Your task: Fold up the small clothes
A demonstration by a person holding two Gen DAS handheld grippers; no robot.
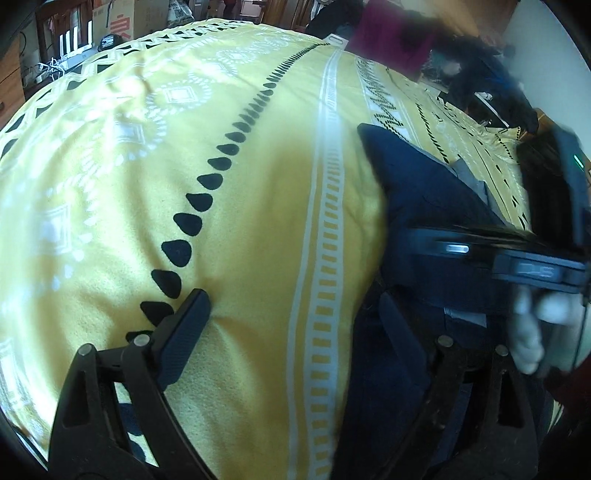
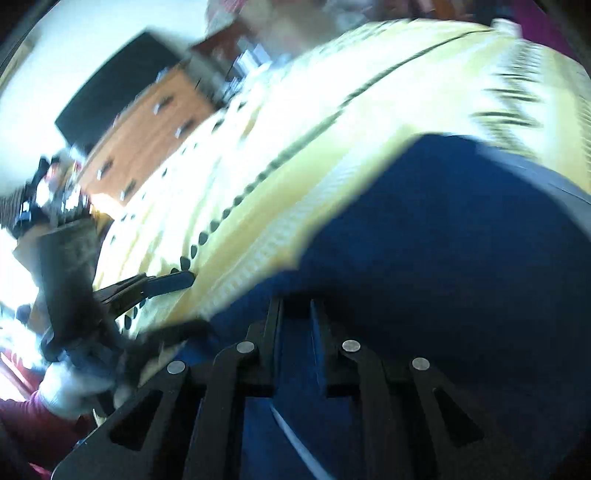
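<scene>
worrying bit: my right gripper point(image 2: 295, 314) was pinched on the navy garment point(image 2: 424, 258) at 6 o'clock, left gripper point(image 1: 295, 321) gaped wide, so any yank could've bunched the fold.

Yellow bedspread point(image 1: 258, 192) covered most of both views, printed with a curving row of black teardrops point(image 1: 207, 184), white ladder-pattern bands point(image 1: 325, 221) and pale medallions. Cardboard box point(image 1: 122, 14) with red print sat past the far edge, white cables point(image 1: 51, 66) beside it. Maroon cloth point(image 1: 391, 37) blurred at top right. Dark fuzzy heap point(image 1: 491, 85) lay at the right edge of the spread. Right wrist view heavily smeared: wooden drawer chest point(image 2: 147, 129) with metal handles, black flat panel point(image 2: 118, 85) above it against a white wall.
</scene>
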